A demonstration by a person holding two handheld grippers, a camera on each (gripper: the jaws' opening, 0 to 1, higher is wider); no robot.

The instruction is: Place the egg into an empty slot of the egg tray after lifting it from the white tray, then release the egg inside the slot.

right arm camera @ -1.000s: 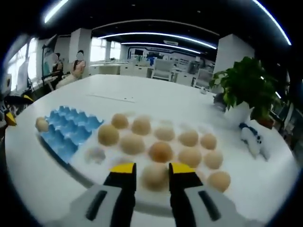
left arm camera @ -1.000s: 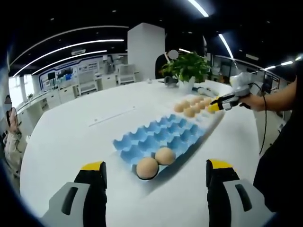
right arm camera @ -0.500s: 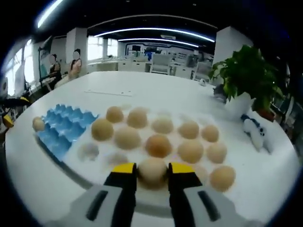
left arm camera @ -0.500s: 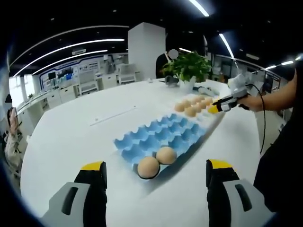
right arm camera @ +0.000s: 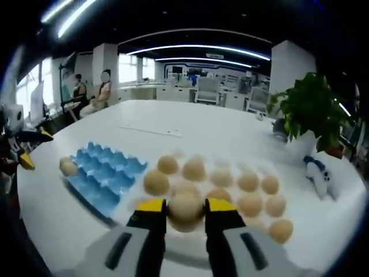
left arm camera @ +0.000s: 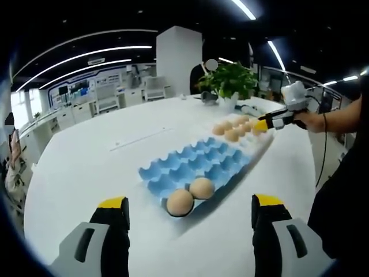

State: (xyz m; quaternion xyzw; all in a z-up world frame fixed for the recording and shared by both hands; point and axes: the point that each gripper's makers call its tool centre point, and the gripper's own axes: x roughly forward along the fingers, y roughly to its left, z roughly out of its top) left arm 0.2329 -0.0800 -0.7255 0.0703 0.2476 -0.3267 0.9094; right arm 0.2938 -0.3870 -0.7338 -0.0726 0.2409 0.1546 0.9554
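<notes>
In the right gripper view, the right tongs (right arm camera: 184,209), grey with yellow tips, are closed on a pale brown egg (right arm camera: 185,209), which sits pinched between the two tips and appears raised above the white tray (right arm camera: 173,249) below. On that white tray, more tan eggs (right arm camera: 230,187) lie in rows, just beyond the held one. To the left of the white tray, touching or just beside it, lies the blue moulded egg tray (right arm camera: 106,176); a single brown egg (right arm camera: 68,167) rests in a slot at its far left end, and the other visible slots hold nothing. A green potted plant in a white pot (right arm camera: 308,118) stands on the white counter (right arm camera: 190,127) to the right, with a small white and blue object (right arm camera: 320,176) near it. At the left edge the other pair of tongs (right arm camera: 23,147) shows.

In the left gripper view, the left tongs (left arm camera: 190,213) stand wide apart with nothing between them, held over the white counter (left arm camera: 81,167). Ahead lies the blue egg tray (left arm camera: 196,164), with two brown eggs (left arm camera: 190,195) side by side in the nearest slots. Beyond it, the white tray (left arm camera: 262,141) carries its tan eggs (left arm camera: 233,128). The right tongs (left arm camera: 260,126) reach in from the right above that tray's eggs, gripped by a person's hand (left arm camera: 308,119), and an egg-coloured shape shows at their tips. The potted plant (left arm camera: 228,83) stands behind.
</notes>
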